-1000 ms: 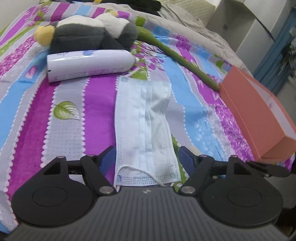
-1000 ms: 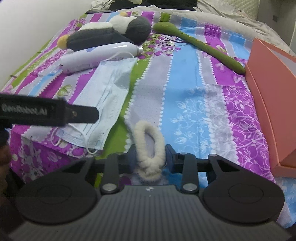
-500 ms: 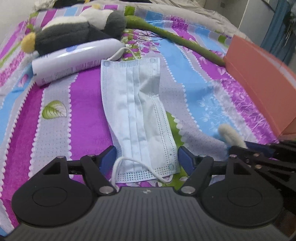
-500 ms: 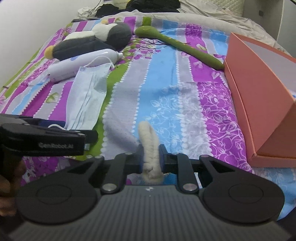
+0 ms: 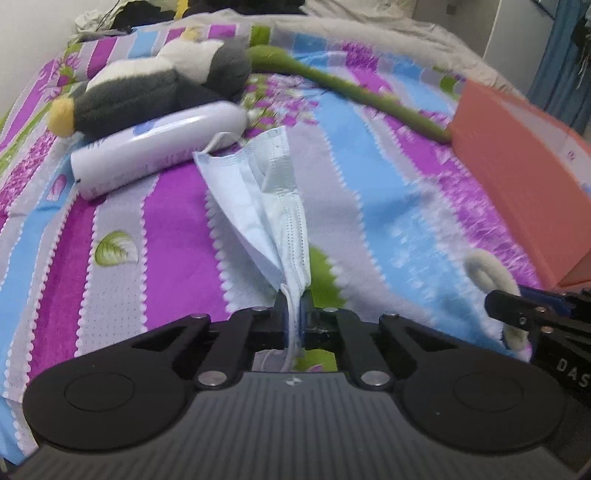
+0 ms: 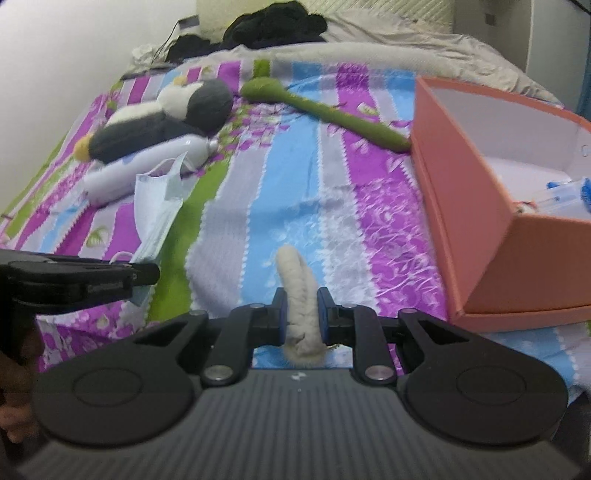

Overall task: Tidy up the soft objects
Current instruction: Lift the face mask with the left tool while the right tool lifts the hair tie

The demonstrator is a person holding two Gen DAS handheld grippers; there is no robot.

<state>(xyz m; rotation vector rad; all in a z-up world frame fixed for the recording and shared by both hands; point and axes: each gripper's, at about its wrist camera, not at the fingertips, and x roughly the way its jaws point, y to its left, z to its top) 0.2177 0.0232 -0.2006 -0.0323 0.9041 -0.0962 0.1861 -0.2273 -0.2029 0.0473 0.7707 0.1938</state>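
A pale blue face mask [image 5: 266,206] lies bunched on the striped bedspread, and my left gripper [image 5: 293,314] is shut on its near end, its ear loop hanging between the pads. From the right wrist view the mask [image 6: 157,206] trails up from the left gripper [image 6: 144,275] at the left edge. My right gripper [image 6: 301,314] is shut on a cream fluffy hair loop [image 6: 299,291], squeezed flat and lifted off the bed. That loop [image 5: 491,277] shows at the right of the left wrist view. An open orange box [image 6: 491,206] stands to the right.
A grey-and-white plush penguin [image 5: 162,88], a white bottle [image 5: 155,151] and a long green plush stem [image 5: 354,92] lie farther up the bed. The box holds a blue-and-clear item [image 6: 569,192]. Dark clothes [image 6: 273,26] are piled at the bed's far end. A hand [image 6: 14,387] shows at lower left.
My left gripper has shut on the mask's near end and pulled it into a bunch. My right gripper has pinched the loop flat and lifted it, and both views have tilted up.
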